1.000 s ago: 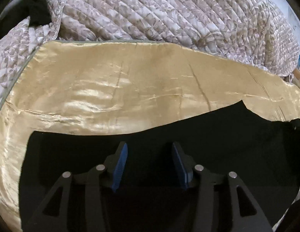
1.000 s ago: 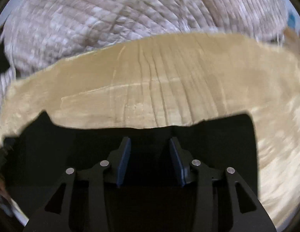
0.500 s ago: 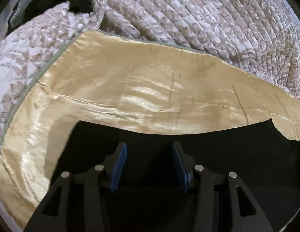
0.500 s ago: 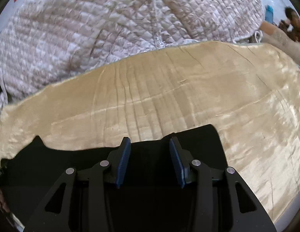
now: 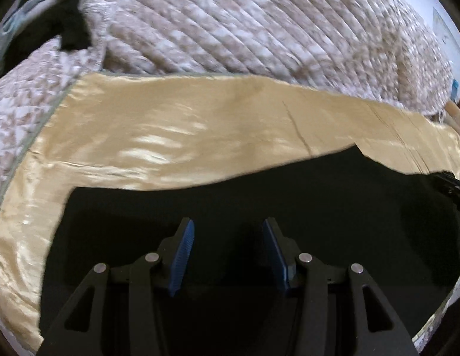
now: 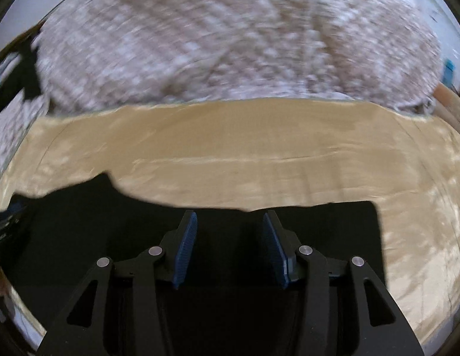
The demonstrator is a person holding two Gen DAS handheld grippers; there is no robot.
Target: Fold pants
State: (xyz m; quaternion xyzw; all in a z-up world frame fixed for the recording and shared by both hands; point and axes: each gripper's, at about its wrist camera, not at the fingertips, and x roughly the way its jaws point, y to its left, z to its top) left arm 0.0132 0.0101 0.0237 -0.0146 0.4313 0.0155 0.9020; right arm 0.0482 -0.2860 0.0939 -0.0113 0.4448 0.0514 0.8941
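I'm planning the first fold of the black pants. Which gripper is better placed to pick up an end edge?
Probably the right gripper: open, with the pants' square end edge close beside it. The left gripper, also open, sits further from its end.

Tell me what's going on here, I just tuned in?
A person with two handheld grippers is working on black pants spread flat on a shiny gold sheet, with a quilted floral blanket bunched behind it. The left gripper and right gripper are both open over the dark fabric, gripping nothing. The right view is motion-blurred. No fold is visibly started yet; the pants lie as one flat dark layer.
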